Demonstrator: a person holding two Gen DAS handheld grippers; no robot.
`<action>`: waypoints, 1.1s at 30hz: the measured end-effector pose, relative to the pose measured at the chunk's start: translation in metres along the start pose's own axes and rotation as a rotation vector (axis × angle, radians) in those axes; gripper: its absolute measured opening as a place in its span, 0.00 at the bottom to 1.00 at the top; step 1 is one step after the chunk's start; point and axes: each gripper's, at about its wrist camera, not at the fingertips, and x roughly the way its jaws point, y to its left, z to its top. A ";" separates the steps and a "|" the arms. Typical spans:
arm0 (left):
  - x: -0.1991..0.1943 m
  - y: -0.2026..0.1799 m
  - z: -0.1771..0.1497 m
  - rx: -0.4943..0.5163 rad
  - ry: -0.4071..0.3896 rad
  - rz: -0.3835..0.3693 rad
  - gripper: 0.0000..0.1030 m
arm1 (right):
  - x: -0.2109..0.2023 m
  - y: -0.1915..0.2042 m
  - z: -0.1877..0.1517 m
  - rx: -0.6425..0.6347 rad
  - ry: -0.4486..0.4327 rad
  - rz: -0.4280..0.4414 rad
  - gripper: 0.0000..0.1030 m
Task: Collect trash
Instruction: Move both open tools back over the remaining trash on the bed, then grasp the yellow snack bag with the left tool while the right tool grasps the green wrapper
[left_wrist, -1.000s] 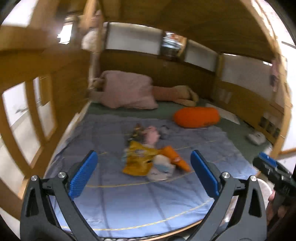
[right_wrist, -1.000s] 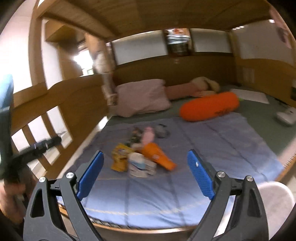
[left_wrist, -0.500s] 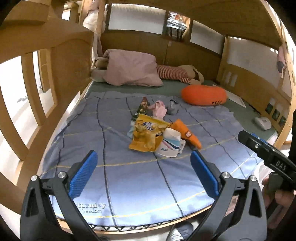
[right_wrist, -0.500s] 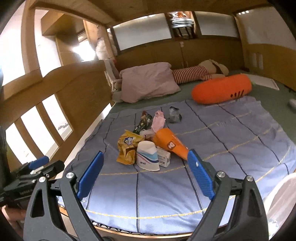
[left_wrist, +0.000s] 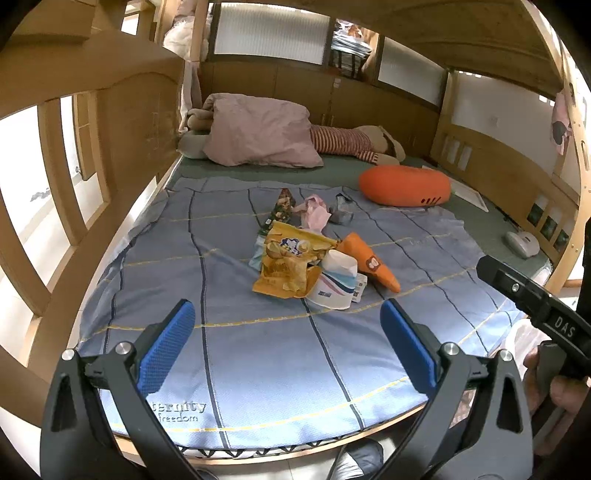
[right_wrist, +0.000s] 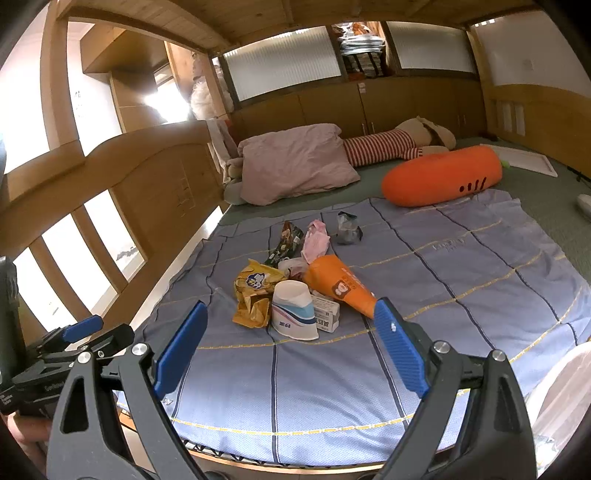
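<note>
Reading "freedom", the blue mat (left_wrist: 280, 354) lies beneath both grippers' spread, empty fingers (left_wrist: 168, 347).

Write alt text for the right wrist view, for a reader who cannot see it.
A pile of trash, including a yellow snack bag, a white paper cup and an orange cone-shaped wrapper, lies on a blue blanket on a wooden bunk bed. The open, empty right gripper frames it from the near edge; a pink pillow lies behind.

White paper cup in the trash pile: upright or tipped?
Upside down. The white paper cup stands on its wide rim on the blue blanket, narrow base up, beside the yellow snack bag.
</note>
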 end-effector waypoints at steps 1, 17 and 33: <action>0.001 0.000 0.000 0.004 -0.001 -0.002 0.97 | 0.000 0.000 0.000 0.000 0.000 -0.001 0.87; 0.106 -0.030 0.013 0.177 0.103 0.044 0.97 | 0.026 -0.012 0.000 0.061 0.079 -0.017 0.87; 0.246 -0.006 0.025 0.088 0.361 -0.064 0.16 | 0.092 -0.024 0.011 0.070 0.172 -0.078 0.87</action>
